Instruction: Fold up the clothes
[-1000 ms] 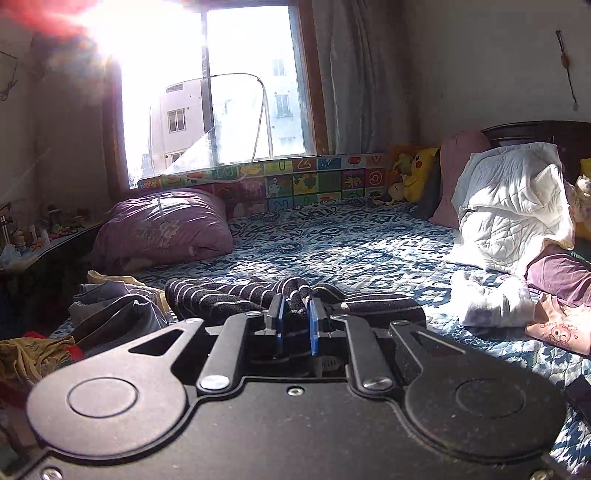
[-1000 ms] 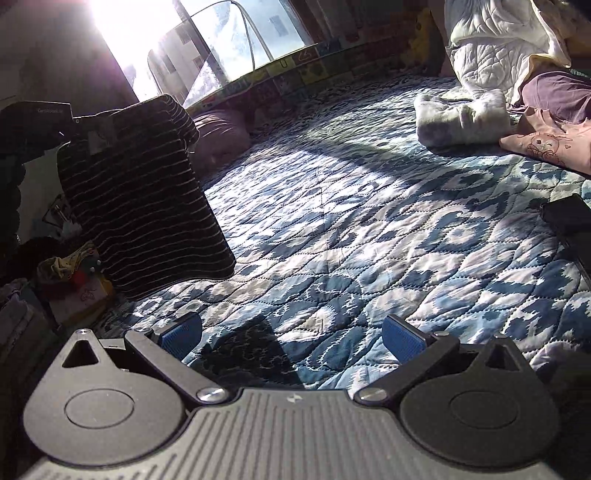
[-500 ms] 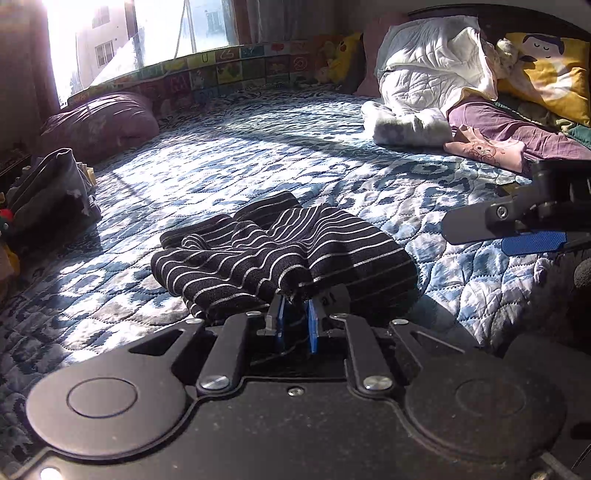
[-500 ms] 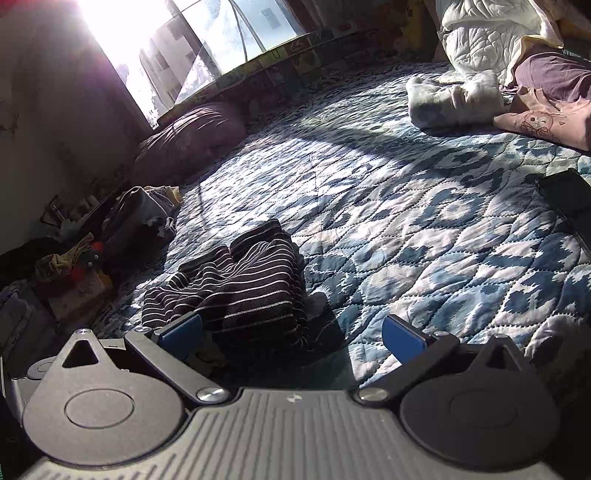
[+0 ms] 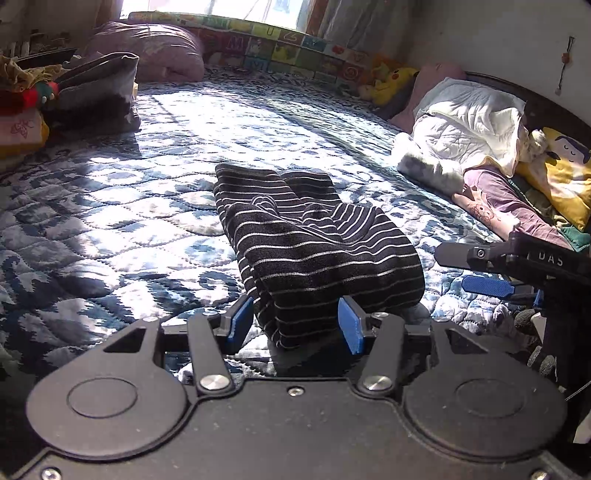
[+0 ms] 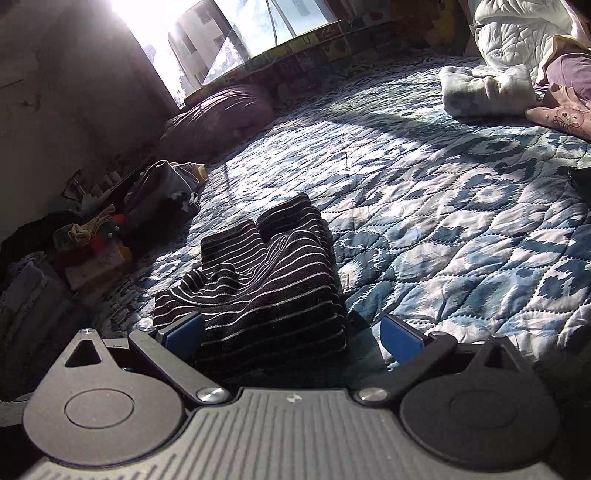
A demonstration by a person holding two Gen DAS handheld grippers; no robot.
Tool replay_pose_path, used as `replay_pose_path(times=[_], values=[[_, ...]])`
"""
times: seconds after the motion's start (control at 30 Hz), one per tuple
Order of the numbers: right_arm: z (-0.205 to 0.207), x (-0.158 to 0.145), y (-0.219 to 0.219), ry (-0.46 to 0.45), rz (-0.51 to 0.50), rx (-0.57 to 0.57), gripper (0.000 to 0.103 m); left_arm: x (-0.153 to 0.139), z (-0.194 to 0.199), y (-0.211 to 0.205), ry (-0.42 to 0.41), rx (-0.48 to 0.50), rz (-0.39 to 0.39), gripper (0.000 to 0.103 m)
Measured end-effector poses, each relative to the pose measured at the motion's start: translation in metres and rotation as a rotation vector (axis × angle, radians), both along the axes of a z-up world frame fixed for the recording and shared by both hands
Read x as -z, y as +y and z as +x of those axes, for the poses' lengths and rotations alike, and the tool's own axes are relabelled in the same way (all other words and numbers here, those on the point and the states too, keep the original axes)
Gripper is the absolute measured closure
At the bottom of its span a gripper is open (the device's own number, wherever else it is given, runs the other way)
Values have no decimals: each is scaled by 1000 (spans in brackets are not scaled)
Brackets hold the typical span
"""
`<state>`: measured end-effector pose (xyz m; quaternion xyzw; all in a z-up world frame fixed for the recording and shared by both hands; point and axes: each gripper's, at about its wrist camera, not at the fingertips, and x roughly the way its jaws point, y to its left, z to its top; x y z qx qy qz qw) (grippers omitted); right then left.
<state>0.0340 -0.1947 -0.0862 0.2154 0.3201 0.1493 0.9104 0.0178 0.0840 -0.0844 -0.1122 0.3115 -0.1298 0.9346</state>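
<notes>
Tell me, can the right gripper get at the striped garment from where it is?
Probably yes. The right gripper is open, and the striped garment lies crumpled on the quilt with its near edge between the fingers, nothing in the way.

In the lower middle of the frame a black striped garment lies bunched on the blue patterned quilt. The right gripper fills the bottom edge, its blue pads wide apart, the garment's near end between them; whether the left pad touches the cloth is unclear. A purple pillow sits at upper left under the bright window. Piled clothes lie at the left edge. A white bundle rests at upper right.
</notes>
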Motion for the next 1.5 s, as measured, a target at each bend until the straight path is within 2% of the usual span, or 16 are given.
replay_pose_path(times=[0.13,0.27,0.3,0.33,0.37,0.47,0.6,0.8,0.87,0.9,1.07,1.17,1.27,1.33,1.4,1.5], values=[[1,12,-5,18,40,-10,3,2,34,14,36,-66,-138,32],[4,18,-19,16,156,1,3,20,65,12,103,-59,-243,35],[5,20,-23,15,186,4,3,24,66,12,105,-36,-266,59],[5,21,-27,15,216,7,3,23,64,8,95,9,-261,75],[6,23,-32,15,252,13,3,22,61,3,84,54,-254,75],[9,30,-46,10,357,27,3,14,36,-10,7,238,-153,78],[12,33,-56,-1,430,43,3,17,-7,-24,-39,457,81,78],[16,35,-65,-19,511,47,2,30,-43,-31,-22,556,275,76],[30,32,-59,-23,509,9,1,33,-48,-30,0,549,312,71],[38,28,-54,-27,496,-7,1,33,-51,-28,5,543,299,71],[69,18,-27,-20,455,-129,1,17,-72,-14,-26,483,204,52],[73,25,-13,50,413,-152,1,14,-71,-8,-45,350,182,44],[57,43,-2,128,457,-242,1,19,-60,2,-28,173,47,42],[41,47,-1,141,442,-258,1,21,-56,-5,-45,153,33,41],[25,45,-9,168,481,-267,1,23,-56,-15,-71,160,43,41],[3,37,-31,191,539,-245,1,24,-62,-26,-50,306,5,41]])
